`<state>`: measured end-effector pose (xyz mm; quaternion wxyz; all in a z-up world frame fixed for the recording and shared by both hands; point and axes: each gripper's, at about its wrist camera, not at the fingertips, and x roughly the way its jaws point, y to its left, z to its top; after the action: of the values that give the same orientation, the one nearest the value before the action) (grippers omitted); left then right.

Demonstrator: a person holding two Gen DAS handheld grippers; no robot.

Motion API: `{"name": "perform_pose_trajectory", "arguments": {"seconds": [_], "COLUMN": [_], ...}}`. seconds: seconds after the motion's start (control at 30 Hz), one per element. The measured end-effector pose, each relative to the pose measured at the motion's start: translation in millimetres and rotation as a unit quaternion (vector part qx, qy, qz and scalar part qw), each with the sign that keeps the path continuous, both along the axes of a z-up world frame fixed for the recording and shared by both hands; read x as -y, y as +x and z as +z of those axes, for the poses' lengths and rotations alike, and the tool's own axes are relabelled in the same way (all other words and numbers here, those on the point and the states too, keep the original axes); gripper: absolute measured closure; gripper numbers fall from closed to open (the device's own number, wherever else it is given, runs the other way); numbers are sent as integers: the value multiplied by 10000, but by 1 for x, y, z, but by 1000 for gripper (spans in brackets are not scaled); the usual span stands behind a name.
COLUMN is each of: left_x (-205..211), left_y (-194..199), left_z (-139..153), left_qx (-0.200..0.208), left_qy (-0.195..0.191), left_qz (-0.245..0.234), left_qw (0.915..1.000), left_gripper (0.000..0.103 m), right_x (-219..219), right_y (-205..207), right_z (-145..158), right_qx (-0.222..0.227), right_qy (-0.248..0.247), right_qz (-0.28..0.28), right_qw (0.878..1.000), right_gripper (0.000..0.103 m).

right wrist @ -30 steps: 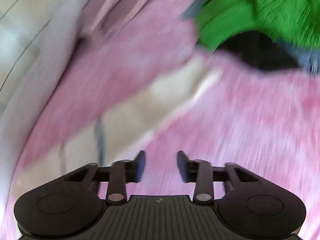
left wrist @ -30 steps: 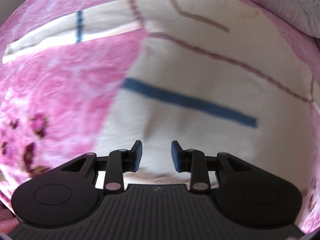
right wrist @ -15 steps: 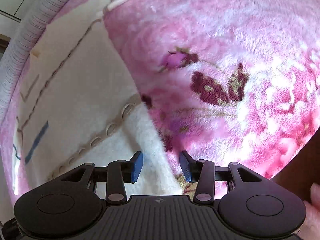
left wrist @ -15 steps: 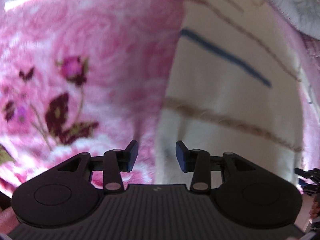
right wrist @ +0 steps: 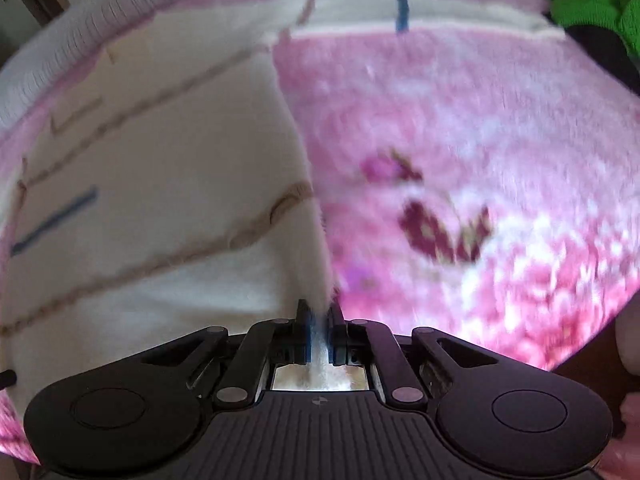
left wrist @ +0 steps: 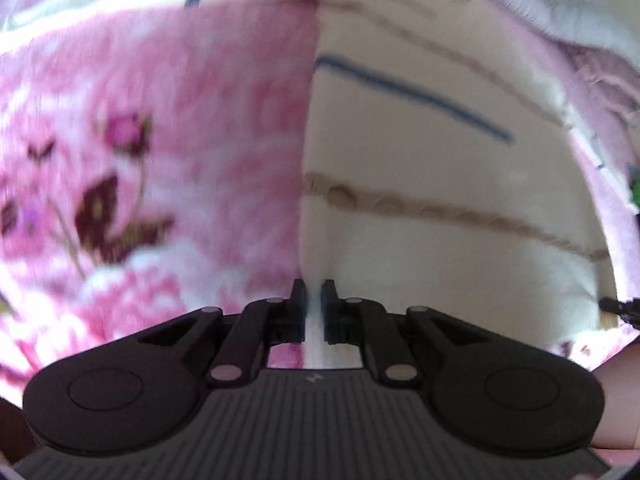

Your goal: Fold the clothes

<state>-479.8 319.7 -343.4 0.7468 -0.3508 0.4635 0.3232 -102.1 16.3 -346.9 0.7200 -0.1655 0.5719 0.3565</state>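
A cream sweater [left wrist: 432, 184] with blue and tan stripes lies spread flat on a pink floral blanket [left wrist: 168, 128]. My left gripper [left wrist: 313, 296] is shut on the sweater's near left hem corner, with cream fabric pinched between the pads. In the right wrist view the same cream sweater [right wrist: 160, 184] fills the left half, and my right gripper [right wrist: 319, 316] is shut on its near right hem corner. One sleeve [right wrist: 400, 8] stretches sideways along the far edge. The tip of the right gripper [left wrist: 620, 306] shows at the right edge of the left wrist view.
A green garment [right wrist: 596, 4] with a dark piece beside it lies at the far right of the pink blanket [right wrist: 480, 140]. A pale ribbed bed edge [right wrist: 80, 24] runs along the far left. A hand [right wrist: 628, 344] shows at the right edge.
Both grippers came down to the sweater's near hem and went from open to shut on its corners. The right one swung back from the green garment.
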Motion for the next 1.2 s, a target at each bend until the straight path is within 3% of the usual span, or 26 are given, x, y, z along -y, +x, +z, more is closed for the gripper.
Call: {"name": "perform_pose_trajectory", "arguments": {"seconds": [0.1, 0.27, 0.33, 0.4, 0.53, 0.63, 0.7, 0.87, 1.03, 1.2], "left_x": [4, 14, 20, 27, 49, 73, 89, 134, 178, 224], "left_y": [1, 0, 11, 30, 55, 54, 59, 78, 96, 101], "left_z": [-3, 26, 23, 13, -10, 4, 29, 110, 190, 244], "left_qx": [-230, -380, -409, -461, -882, -1072, -1043, -785, -525, -378], "left_qy": [7, 709, 768, 679, 353, 368, 425, 892, 1355, 1629], "left_qz": [-63, -6, -52, -153, -191, -6, 88, 260, 430, 463], "left_qw": [9997, 9968, 9962, 9965, 9953, 9936, 9936, 9926, 9884, 9848], "left_gripper": [88, 81, 76, 75, 75, 76, 76, 76, 73, 65], "right_x": [7, -5, -10, -18, -13, 9, 21, 38, 41, 60], "right_y": [1, -5, -12, -18, -36, -40, -34, -21, -20, -26], "right_z": [1, 41, 50, 41, 2, 12, 21, 97, 197, 253], "right_qx": [-73, 875, 1240, 1139, 864, 808, 543, 583, 857, 727], "right_qy": [-100, -176, 107, 159, -599, -705, -935, -198, 647, 857], "right_qz": [-146, 173, 481, 839, 1457, 1726, 1610, 1408, 1594, 1681], "right_qw": [9998, 9959, 9911, 9898, 9837, 9791, 9810, 9881, 9814, 9793], "right_gripper": [91, 80, 76, 73, 73, 73, 73, 73, 73, 66]}}
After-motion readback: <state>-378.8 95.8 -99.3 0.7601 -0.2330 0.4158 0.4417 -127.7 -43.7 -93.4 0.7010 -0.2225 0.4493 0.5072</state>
